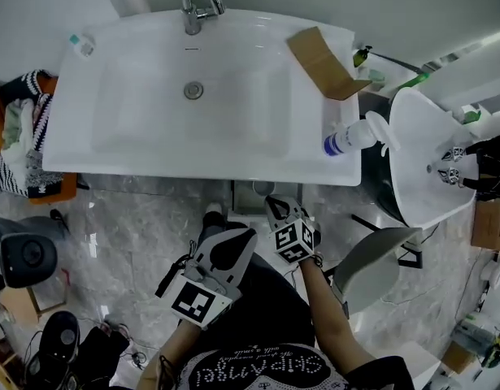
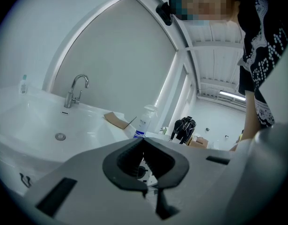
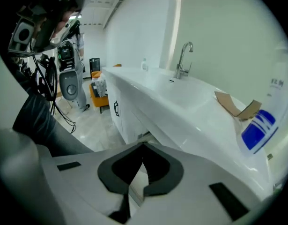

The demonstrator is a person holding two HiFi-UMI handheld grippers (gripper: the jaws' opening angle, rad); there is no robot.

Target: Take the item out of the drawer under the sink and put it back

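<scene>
1. The left gripper [image 2: 143, 139] has its jaws closed tip to tip. Nothing is between them.
2. The right gripper [image 3: 144, 145] has its jaws fully together and grips nothing.
3. The task's item shows in none of the 3 views. I judge it is inside the drawer, but I cannot confirm this.
4. Ahead of the right jaws and to their left stands the white cabinet front with a dark handle [image 3: 116, 108]. It sits under the white ceramic basin [image 3: 181, 121]. I cannot tell whether the drawer is shut.
5. Ahead of the left jaws and above them lies the basin's bowl with its chrome tap [image 2: 74, 90].
6. On the basin's ledge, to the right of both pairs of jaws, are a white plastic bottle with a blue label [image 3: 258, 125] and a folded brown cardboard piece [image 3: 237, 106]. I judge both are parked there to keep them clear of the drawer's path.
7. Both grippers are held in front of the cabinet, and I judge this suits working the drawer.
</scene>
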